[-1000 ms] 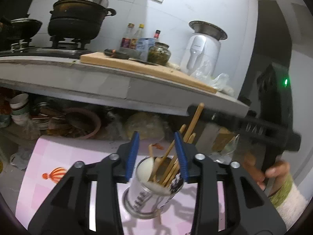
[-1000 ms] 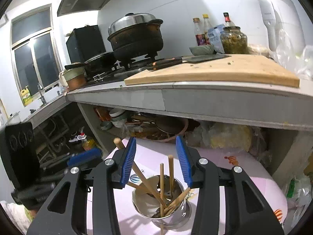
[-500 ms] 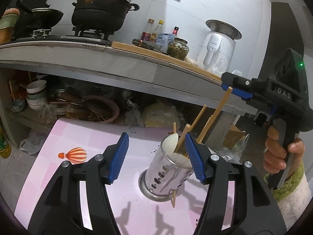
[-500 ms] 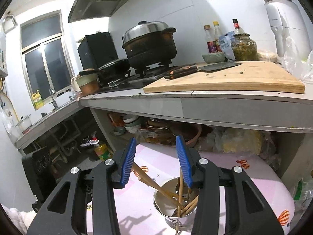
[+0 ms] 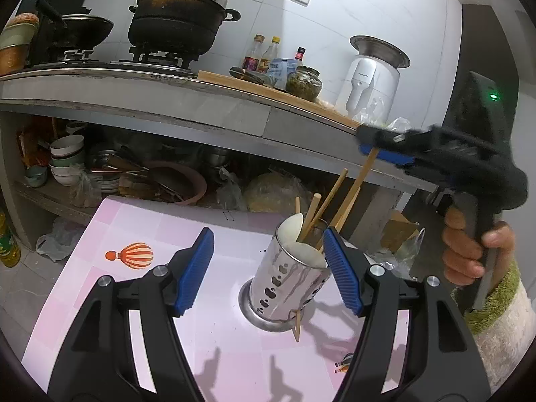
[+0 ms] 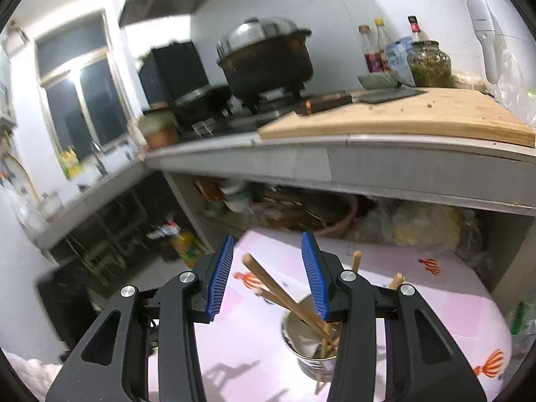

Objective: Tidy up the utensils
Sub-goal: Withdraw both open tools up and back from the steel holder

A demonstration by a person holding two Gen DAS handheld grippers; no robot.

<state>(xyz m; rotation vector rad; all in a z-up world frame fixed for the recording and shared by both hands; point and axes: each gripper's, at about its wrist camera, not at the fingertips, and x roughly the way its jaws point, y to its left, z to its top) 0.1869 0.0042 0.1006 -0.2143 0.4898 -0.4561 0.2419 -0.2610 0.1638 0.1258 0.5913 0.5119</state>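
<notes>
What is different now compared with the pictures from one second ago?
The left tool has just been opening its jaws, letting go of the perforated steel utensil holder, which now stands between them, nearer the right-hand finger. The right tool keeps the same opening around a wooden chopstick. The holder stays on the pink table.

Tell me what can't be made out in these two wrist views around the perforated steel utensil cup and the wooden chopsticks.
- Perforated steel utensil cup: in the right wrist view its right side is hidden behind the right gripper's finger.
- Wooden chopsticks: left wrist view, motion blur hides whether the right gripper's pads press the top stick.
- Bottle labels: left wrist view, too small to read.
- Left gripper: open, cup's far side hidden.
</notes>
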